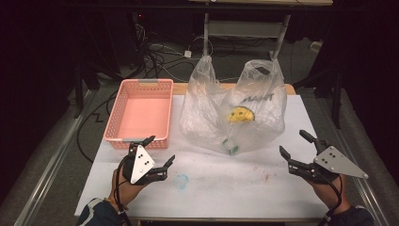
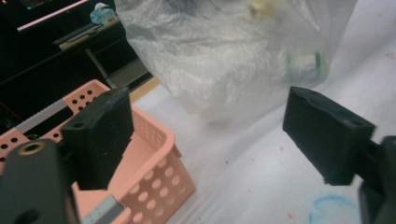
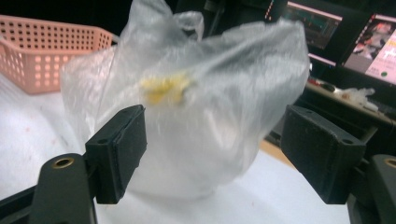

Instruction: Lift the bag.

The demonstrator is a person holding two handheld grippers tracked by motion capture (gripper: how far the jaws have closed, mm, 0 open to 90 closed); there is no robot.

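The clear plastic bag (image 1: 234, 113) stands on the white table (image 1: 235, 181) between and beyond my two grippers, apart from both: my left gripper (image 1: 161, 153) sits at the near corner of the pink basket (image 1: 141, 113) with its jaws spread wide and nothing in them, and my right gripper (image 1: 295, 143) faces the bag from the other side, jaws likewise wide and bare. The bag is crinkled and see-through, its two handles (image 1: 260, 70) sticking up, with a yellow thing (image 1: 241, 114) and a green-and-white thing (image 1: 230, 145) showing through the film.
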